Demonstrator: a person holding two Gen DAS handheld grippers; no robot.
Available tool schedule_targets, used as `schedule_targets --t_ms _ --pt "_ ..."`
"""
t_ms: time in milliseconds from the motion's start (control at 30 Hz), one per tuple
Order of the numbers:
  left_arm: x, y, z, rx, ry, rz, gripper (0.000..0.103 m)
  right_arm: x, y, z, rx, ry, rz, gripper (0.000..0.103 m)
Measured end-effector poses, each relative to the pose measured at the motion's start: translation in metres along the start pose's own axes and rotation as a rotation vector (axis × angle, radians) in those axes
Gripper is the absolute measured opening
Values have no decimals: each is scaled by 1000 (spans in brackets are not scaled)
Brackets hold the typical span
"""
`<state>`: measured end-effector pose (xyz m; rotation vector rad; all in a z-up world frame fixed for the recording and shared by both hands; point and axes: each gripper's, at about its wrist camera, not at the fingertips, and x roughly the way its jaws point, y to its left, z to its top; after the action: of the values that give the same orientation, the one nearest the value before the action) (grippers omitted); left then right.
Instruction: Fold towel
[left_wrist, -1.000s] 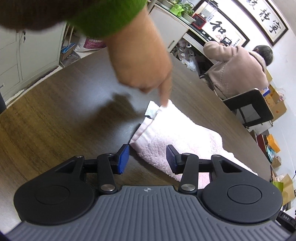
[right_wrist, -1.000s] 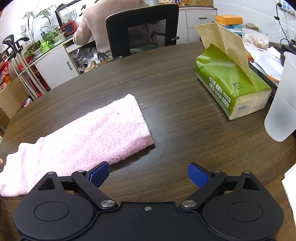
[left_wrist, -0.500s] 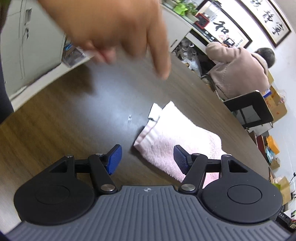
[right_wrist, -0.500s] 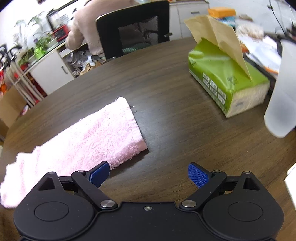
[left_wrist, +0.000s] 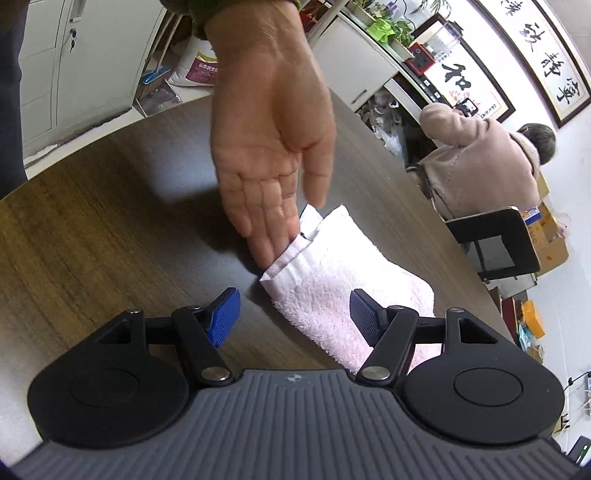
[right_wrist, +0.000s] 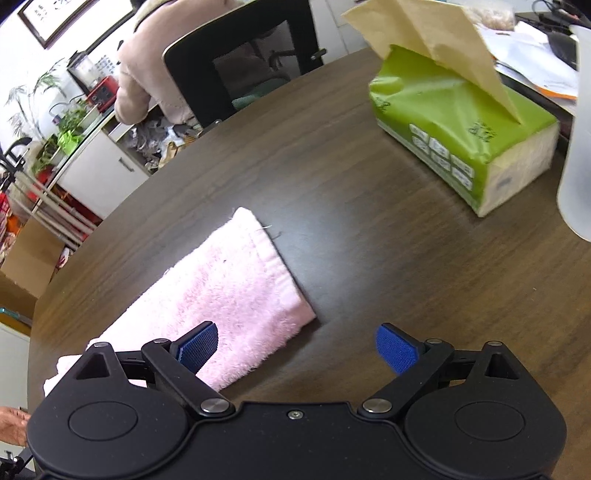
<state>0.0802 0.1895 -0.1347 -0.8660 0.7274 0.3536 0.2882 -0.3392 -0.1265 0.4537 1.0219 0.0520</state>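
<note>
The pink towel (left_wrist: 343, 280) lies folded into a long strip on the dark wood table (left_wrist: 103, 236). One end of it is hidden under the left gripper (left_wrist: 295, 317), and in the right wrist view the other end goes out of sight behind the right gripper (right_wrist: 295, 349). A bare hand (left_wrist: 269, 125) comes down from the top of the left wrist view, palm open, and its fingertips (left_wrist: 269, 251) touch the near corner of the towel. The arm above it is cut off by the edge; only a bit of green cuff (left_wrist: 207, 14) shows.

Both grippers are wide open and hold nothing. The left one hangs over the towel's end with one blue pad on each side of it. The right one is near the towel's other end, with one pad over the cloth and one over bare table.

A green tissue pack (right_wrist: 461, 144) sits on the table well apart from the towel. Its small printing is too blurry to read. A pale cup (right_wrist: 576, 147) beside it is cut off at the edge.

On the wall hang framed signs (left_wrist: 539, 55) with big black Chinese writing. A person in a pink coat (left_wrist: 476, 162) sits turned away on a black chair (left_wrist: 498, 240). Green plants (left_wrist: 384, 26) stand on a white cabinet (left_wrist: 351, 55).
</note>
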Motion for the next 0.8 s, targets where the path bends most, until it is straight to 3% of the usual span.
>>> schedule_targets --t_ms 400,800 --pt "12 -12 0 -29 -7 -6 66 8 11 1 -2 6 34 96" --pt "26 -22 1 -43 -4 -22 66 12 -12 14 191 15 154 93"
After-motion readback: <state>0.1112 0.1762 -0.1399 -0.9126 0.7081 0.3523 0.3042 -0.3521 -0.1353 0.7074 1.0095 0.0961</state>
